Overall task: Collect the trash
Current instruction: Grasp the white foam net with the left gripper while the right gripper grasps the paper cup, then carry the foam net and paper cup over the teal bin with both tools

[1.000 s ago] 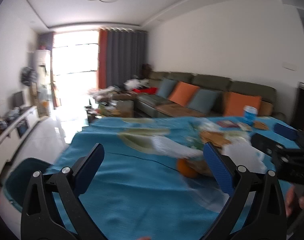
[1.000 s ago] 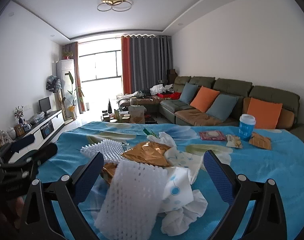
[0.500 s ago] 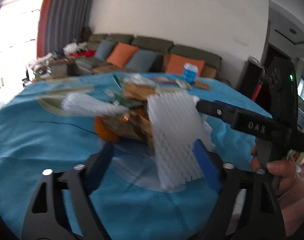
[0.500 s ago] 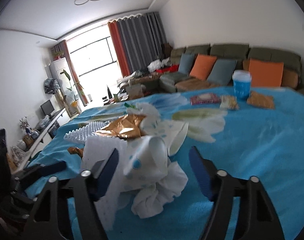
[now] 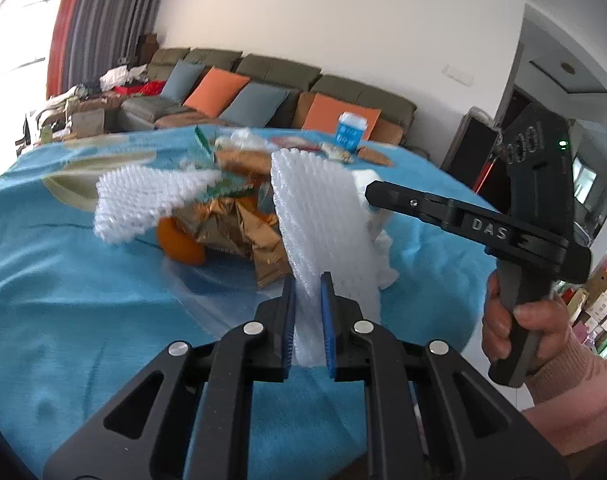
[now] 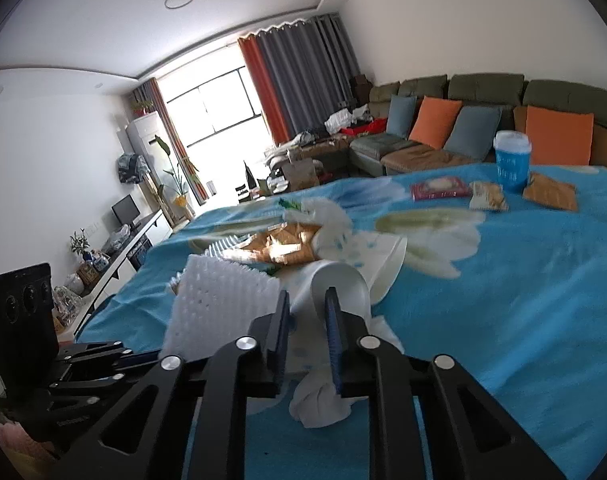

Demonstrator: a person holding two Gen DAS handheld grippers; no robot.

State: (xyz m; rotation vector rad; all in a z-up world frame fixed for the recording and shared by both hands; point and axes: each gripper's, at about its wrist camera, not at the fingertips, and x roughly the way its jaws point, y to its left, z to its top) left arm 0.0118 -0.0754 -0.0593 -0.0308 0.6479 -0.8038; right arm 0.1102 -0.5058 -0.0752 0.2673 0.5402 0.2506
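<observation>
A trash pile lies on the blue tablecloth (image 5: 75,312). My left gripper (image 5: 306,280) is shut on a white foam net sheet (image 5: 323,232) that stands upright. Behind it lie a second foam net (image 5: 143,200), a gold foil wrapper (image 5: 239,232) and an orange peel (image 5: 179,246). My right gripper (image 6: 307,296) is shut on a white paper cup (image 6: 337,284) lying on its side, with crumpled tissue (image 6: 321,400) below it. The foam sheet (image 6: 219,304) shows left of it in the right wrist view. The right gripper also shows in the left wrist view (image 5: 373,190).
At the table's far side stand a blue lidded cup (image 6: 511,164) and several snack packets (image 6: 487,196). A green sofa with orange cushions (image 6: 559,132) runs along the wall. A TV bench (image 6: 139,236) is at the left.
Both grippers have gone from wide open to shut. The left one closed on the foam net sheet, the right one moved down and closed on the paper cup.
</observation>
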